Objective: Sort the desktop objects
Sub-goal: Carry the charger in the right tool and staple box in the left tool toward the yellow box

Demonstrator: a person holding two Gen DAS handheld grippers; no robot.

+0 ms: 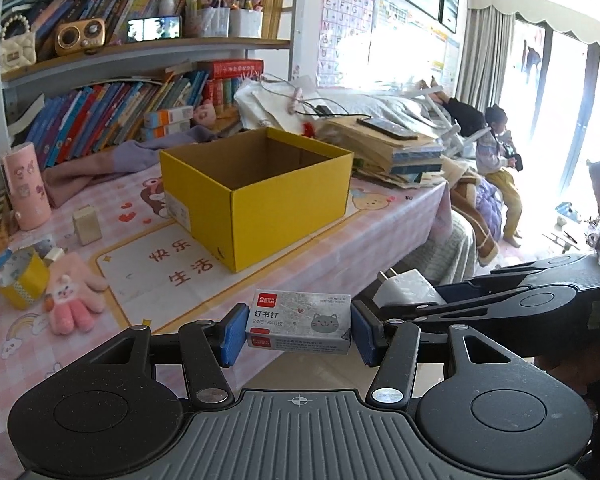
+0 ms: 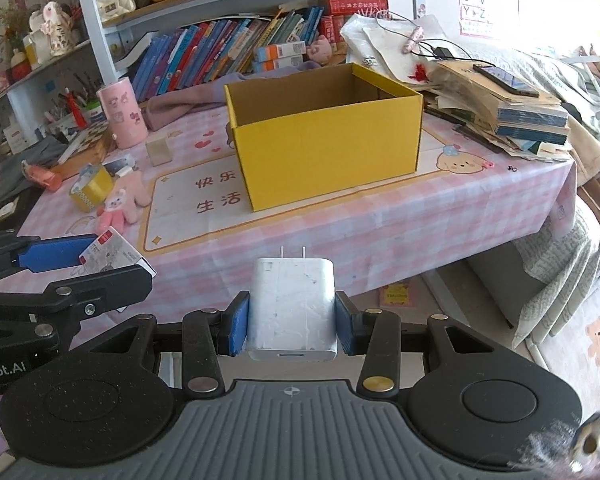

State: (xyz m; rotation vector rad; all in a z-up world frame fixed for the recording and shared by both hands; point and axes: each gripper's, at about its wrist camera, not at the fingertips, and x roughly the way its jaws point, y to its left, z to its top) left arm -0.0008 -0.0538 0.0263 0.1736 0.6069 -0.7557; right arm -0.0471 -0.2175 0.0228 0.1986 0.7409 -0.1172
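Grey-printed staple box (image 1: 298,322), reading "订书钉 24/6", is sitting clamped in the left gripper (image 1: 298,334) beyond the table's (image 1: 339,248) near edge. Beside it, the right gripper (image 2: 291,322) is squeezing a white charger (image 2: 291,312), prongs pointing toward the open yellow box (image 2: 327,136) past the "快乐生活" mat (image 2: 216,196).

Yellow box (image 2: 323,136); pink-white checked tablecloth (image 2: 439,216); white charger (image 2: 291,308); grey-white staple box (image 1: 300,320), red label; blue pads (image 2: 236,322).

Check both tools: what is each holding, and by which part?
Left tool clamps a small grey staple box by its two short ends. Right tool clamps a white plug-in charger by its sides, prongs forward.
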